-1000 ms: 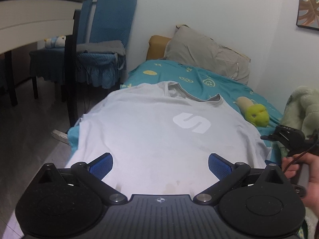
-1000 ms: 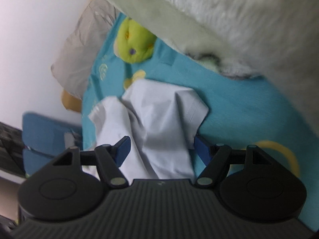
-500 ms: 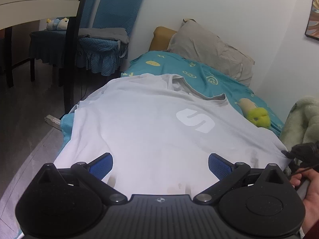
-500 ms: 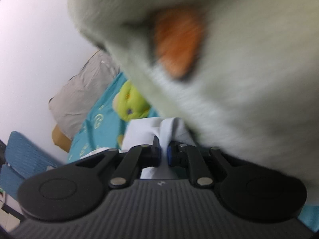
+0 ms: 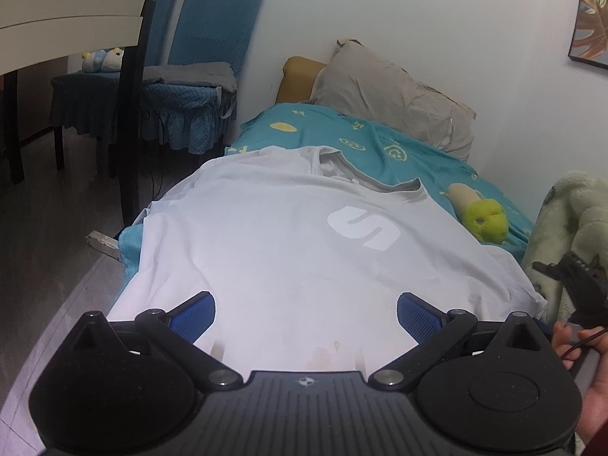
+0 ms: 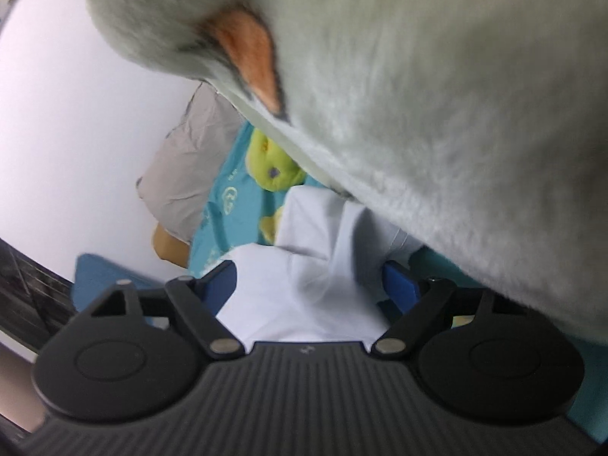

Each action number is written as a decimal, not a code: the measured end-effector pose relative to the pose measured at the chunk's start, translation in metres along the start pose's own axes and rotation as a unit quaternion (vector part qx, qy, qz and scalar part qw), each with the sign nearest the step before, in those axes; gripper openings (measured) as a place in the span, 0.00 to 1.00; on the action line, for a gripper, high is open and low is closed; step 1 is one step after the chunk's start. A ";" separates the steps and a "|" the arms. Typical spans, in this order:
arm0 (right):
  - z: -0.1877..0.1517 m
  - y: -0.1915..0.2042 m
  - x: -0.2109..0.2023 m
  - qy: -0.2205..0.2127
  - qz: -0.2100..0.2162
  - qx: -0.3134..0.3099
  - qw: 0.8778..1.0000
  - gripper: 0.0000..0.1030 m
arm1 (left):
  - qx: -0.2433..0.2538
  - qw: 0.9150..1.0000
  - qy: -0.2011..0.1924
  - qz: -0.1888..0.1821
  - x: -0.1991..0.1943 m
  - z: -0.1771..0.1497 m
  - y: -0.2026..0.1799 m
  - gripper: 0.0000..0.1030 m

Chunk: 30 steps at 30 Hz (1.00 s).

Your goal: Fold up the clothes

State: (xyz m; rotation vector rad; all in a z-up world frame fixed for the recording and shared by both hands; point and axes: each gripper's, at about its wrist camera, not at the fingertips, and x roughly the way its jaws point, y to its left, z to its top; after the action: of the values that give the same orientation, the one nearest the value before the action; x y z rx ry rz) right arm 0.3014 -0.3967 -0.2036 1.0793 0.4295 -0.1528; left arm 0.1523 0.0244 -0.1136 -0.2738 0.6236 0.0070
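Location type: home bedroom. Indicators: a bed (image 5: pixel 418 159) with a teal patterned sheet, set against a white wall; a grey pillow (image 5: pixel 391 95) at its head; a green plush toy (image 5: pixel 482 220) on the sheet; two blue-covered chairs (image 5: pixel 197 60) beside a desk (image 5: pixel 68 19); a framed picture (image 5: pixel 591 26) on the wall.

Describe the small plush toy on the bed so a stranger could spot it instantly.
Start at the bed with the teal sheet and the grey pillow at its head. The plush toy lies near the wall-side edge, beyond the white T-shirt. Its lime-green head and beige body set it apart from the pale fluffy blanket alongside.
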 end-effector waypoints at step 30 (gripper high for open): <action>0.016 0.126 0.027 -0.167 -0.131 -0.234 0.949 0.07 | -0.026 0.999 -0.035 0.005 -0.002 0.032 0.017 1.00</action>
State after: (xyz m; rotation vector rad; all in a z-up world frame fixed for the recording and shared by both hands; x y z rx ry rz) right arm 0.3708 -0.3491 -0.1051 0.5111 0.2801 -0.4400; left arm 0.1672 0.0495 -0.0916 -0.3201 0.5562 0.0417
